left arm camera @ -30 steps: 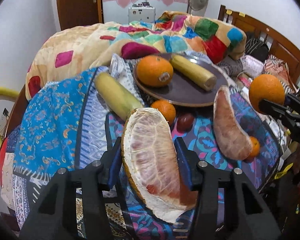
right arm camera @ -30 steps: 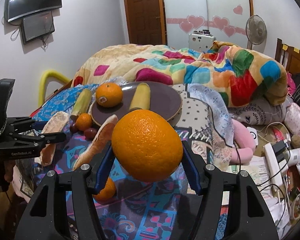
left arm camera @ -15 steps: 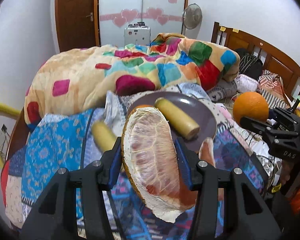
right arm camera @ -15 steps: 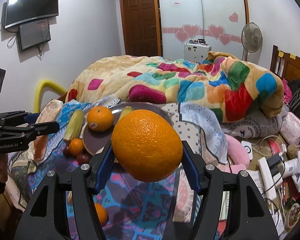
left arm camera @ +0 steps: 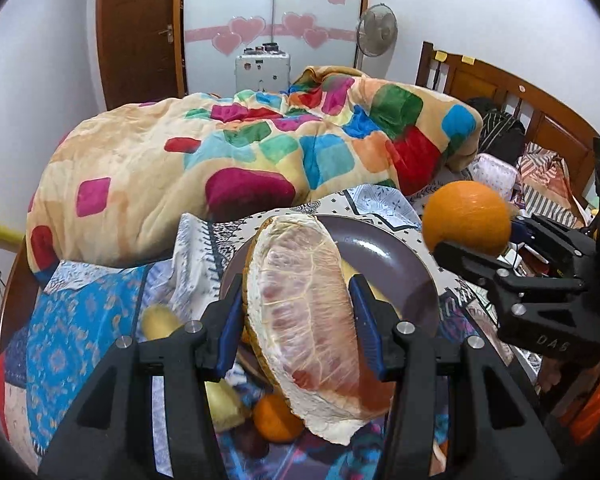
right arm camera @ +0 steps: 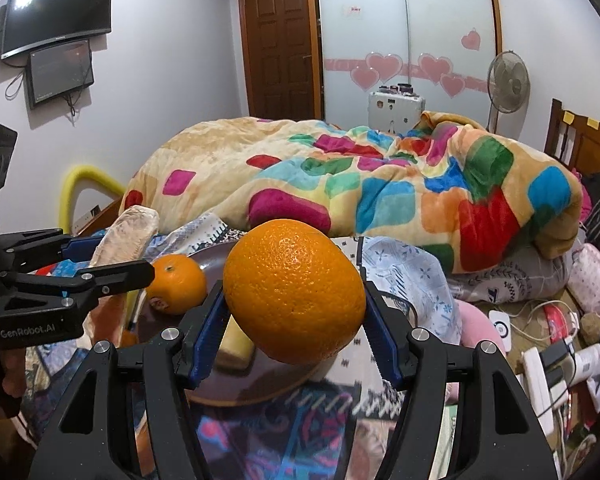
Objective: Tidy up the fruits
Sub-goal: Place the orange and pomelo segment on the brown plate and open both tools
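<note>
Jaws clamp fruit — patterned bedspread [left arm camera: 72, 344], wooden door [right arm camera: 282, 40].

A home bedroom: a wooden bed [left arm camera: 500, 92] under a patchwork blanket [right arm camera: 380, 184], a wall television [right arm camera: 56, 10].

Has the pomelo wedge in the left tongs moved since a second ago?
Yes. The peeled pink pomelo wedge has come up off the cloth and towards the dark brown plate.

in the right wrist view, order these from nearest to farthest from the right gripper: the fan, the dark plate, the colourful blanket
1. dark plate, just below and behind the right gripper and its big orange
2. colourful blanket, heaped behind the plate
3. fan, far right by the wall
</note>
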Demonstrator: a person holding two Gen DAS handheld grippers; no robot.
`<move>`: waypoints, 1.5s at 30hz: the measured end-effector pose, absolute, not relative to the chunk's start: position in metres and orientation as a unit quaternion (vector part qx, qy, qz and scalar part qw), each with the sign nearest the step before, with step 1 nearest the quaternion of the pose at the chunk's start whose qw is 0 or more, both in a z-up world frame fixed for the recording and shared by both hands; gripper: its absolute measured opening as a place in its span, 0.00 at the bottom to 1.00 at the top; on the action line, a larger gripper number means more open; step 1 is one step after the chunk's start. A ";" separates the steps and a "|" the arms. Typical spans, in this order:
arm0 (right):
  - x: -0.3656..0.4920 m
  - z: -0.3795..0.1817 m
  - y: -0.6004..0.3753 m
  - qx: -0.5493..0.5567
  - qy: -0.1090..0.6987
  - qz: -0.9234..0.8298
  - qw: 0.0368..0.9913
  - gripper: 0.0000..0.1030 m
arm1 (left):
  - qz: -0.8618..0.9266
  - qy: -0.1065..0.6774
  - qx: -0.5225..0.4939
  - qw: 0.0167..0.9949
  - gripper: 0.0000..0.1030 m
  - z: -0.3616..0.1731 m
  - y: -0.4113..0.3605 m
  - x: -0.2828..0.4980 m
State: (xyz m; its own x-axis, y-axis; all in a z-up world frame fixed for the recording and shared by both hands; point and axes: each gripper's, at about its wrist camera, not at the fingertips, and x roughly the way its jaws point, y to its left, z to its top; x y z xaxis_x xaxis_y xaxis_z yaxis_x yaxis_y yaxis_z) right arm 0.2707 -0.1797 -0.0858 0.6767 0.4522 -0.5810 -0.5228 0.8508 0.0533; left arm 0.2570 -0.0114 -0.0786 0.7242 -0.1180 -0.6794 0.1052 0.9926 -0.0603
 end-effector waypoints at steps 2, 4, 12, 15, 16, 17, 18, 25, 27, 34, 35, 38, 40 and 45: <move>0.278 -0.089 -0.176 -0.065 0.306 0.265 0.912 0.59 | -0.060 0.371 -0.007 0.927 0.49 -0.082 -0.013 0.265; 0.284 -0.092 -0.172 -0.074 0.311 0.264 0.910 0.59 | -0.062 0.378 -0.009 0.924 0.49 -0.086 -0.013 0.274; 0.310 -0.110 -0.164 -0.088 0.344 0.268 0.895 0.59 | -0.061 0.397 -0.022 0.915 0.49 -0.097 -0.009 0.304; 0.318 -0.114 -0.160 -0.088 0.358 0.272 0.889 0.59 | -0.064 0.404 -0.014 0.912 0.49 -0.100 -0.011 0.312; 0.320 -0.115 -0.159 -0.089 0.360 0.272 0.888 0.59 | -0.063 0.405 -0.010 0.912 0.49 -0.100 -0.012 0.314; 0.321 -0.116 -0.157 -0.094 0.362 0.271 0.887 0.59 | -0.063 0.405 -0.006 0.912 0.49 -0.100 -0.013 0.315; 0.323 -0.117 -0.155 -0.097 0.364 0.271 0.886 0.59 | -0.063 0.404 -0.001 0.912 0.49 -0.101 -0.015 0.317; 0.329 -0.124 -0.150 -0.104 0.376 0.277 0.878 0.60 | -0.061 0.409 0.004 0.911 0.50 -0.105 -0.019 0.326; 0.331 -0.126 -0.149 -0.105 0.380 0.279 0.876 0.60 | -0.062 0.412 0.005 0.909 0.50 -0.107 -0.019 0.328; 0.332 -0.126 -0.149 -0.107 0.381 0.282 0.874 0.61 | -0.060 0.405 -0.004 0.913 0.50 -0.105 -0.017 0.328; 0.332 -0.127 -0.149 -0.107 0.381 0.282 0.874 0.61 | -0.060 0.406 -0.005 0.912 0.50 -0.104 -0.016 0.329; 0.330 -0.127 -0.149 -0.108 0.383 0.280 0.874 0.61 | -0.053 0.404 -0.003 0.913 0.50 -0.103 -0.013 0.326; 0.329 -0.126 -0.148 -0.110 0.384 0.279 0.873 0.61 | -0.050 0.401 -0.004 0.915 0.50 -0.100 -0.011 0.322; 0.322 -0.122 -0.151 -0.106 0.385 0.279 0.873 0.62 | -0.044 0.397 -0.014 0.917 0.50 -0.092 -0.003 0.309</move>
